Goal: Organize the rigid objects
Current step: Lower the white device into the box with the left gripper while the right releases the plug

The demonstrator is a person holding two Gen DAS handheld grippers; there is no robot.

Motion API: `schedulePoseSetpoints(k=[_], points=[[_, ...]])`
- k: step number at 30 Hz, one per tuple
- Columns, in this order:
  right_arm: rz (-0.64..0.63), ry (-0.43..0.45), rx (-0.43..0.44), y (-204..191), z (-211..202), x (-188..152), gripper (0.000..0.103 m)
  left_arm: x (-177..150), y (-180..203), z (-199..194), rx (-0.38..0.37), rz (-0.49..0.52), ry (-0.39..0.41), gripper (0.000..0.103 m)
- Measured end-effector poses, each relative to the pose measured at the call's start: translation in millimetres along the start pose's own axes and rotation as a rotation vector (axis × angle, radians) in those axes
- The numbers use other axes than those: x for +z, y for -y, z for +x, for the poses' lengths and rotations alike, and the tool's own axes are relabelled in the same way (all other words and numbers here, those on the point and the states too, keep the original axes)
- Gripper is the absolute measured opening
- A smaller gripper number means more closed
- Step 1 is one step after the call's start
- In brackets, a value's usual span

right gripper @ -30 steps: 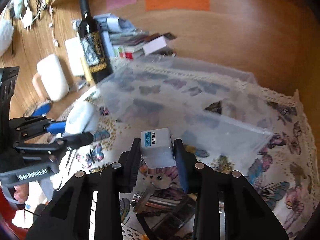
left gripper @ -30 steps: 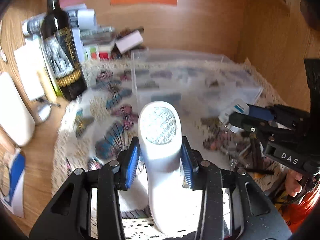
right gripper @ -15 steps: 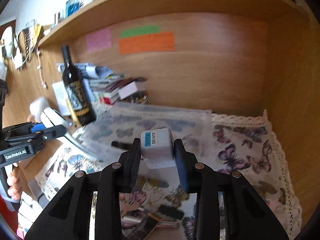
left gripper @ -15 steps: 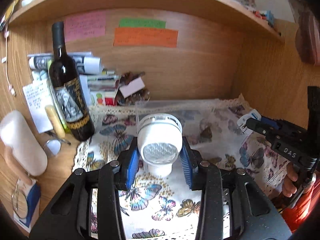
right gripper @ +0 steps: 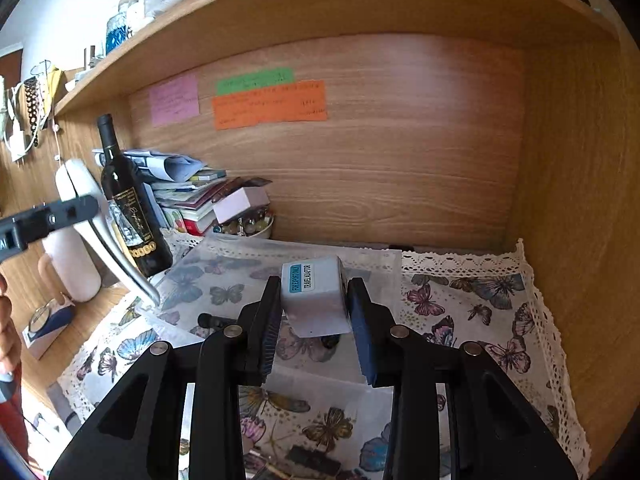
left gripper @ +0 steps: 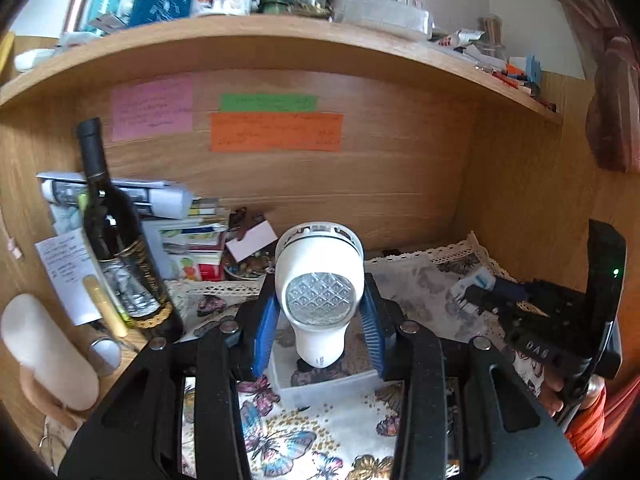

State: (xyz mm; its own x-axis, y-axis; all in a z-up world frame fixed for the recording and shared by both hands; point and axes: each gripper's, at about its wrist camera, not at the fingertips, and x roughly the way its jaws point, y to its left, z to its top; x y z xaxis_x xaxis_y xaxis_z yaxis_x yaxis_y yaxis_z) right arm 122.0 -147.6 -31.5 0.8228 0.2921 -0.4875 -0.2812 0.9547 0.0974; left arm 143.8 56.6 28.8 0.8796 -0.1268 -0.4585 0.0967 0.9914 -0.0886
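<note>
the left tool (left gripper: 320, 332) is closed on a white lamp-like device (left gripper: 320, 280) with a round patterned lens; its blue pads (left gripper: 264, 334) press the two sides of the white body. the device is lifted above a clear plastic box (left gripper: 320, 390) that stands on the butterfly cloth (left gripper: 288, 440), and its narrow lower end points down into the box. i cannot tell if it touches the bottom of the box.

the right tool (right gripper: 316, 326) holds a small grey-white travel adapter (right gripper: 314, 294) with a blue label on its top face. the adapter sits between the two dark pads (right gripper: 362, 330) and is held in the air above the same clear plastic box (right gripper: 304, 264), over its open inside. in the left wrist view the right tool (left gripper: 472, 296) shows at the right side, with the adapter (left gripper: 468, 288) at its tip, near the far edge of the box.

the cloth covers the worktop (left gripper: 36, 364) inside a wooden alcove. to the left of the box stands a dark wine bottle (right gripper: 130, 208), upright, and behind it lies a pile of books and papers (right gripper: 192, 196). a small bowl with coloured stones (right gripper: 248, 226) is just behind the box. on the back wall are a pink note (right gripper: 175, 99), a green note (right gripper: 255, 81) and an orange note (right gripper: 270, 104). a black pen-like thing (right gripper: 216, 321) lies inside the box, near the left pad of the right tool.
</note>
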Motion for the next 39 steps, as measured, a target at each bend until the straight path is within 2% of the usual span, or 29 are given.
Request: schedulePoseSetpoints(k=[10, 14, 18, 25, 32, 34, 39], points=[[-0.017, -0.101, 0.001, -3, 37, -10, 0.03, -16, 23, 69, -0.109, 0.0, -0.122, 0.039], [-0.012, -0.146, 0.015, -4, 52, -14, 0.03, -23, 29, 93, -0.136, -0.01, -0.183, 0.039], [-0.008, -0.17, 0.032, -4, 60, -16, 0.03, -22, 25, 105, -0.134, -0.035, -0.199, 0.039], [-0.012, -0.21, 0.026, -6, 74, -22, 0.03, -29, 0, 127, -0.069, -0.096, -0.25, 0.043], [-0.026, -0.212, 0.017, -8, 77, -22, 0.031, -41, -14, 139, 0.005, -0.124, -0.298, 0.047], [-0.026, -0.204, 0.018, -7, 74, -21, 0.031, -42, -14, 135, 0.027, -0.106, -0.283, 0.047], [-0.044, -0.167, 0.009, -10, 61, -15, 0.032, -40, -5, 113, 0.064, -0.051, -0.218, 0.06]])
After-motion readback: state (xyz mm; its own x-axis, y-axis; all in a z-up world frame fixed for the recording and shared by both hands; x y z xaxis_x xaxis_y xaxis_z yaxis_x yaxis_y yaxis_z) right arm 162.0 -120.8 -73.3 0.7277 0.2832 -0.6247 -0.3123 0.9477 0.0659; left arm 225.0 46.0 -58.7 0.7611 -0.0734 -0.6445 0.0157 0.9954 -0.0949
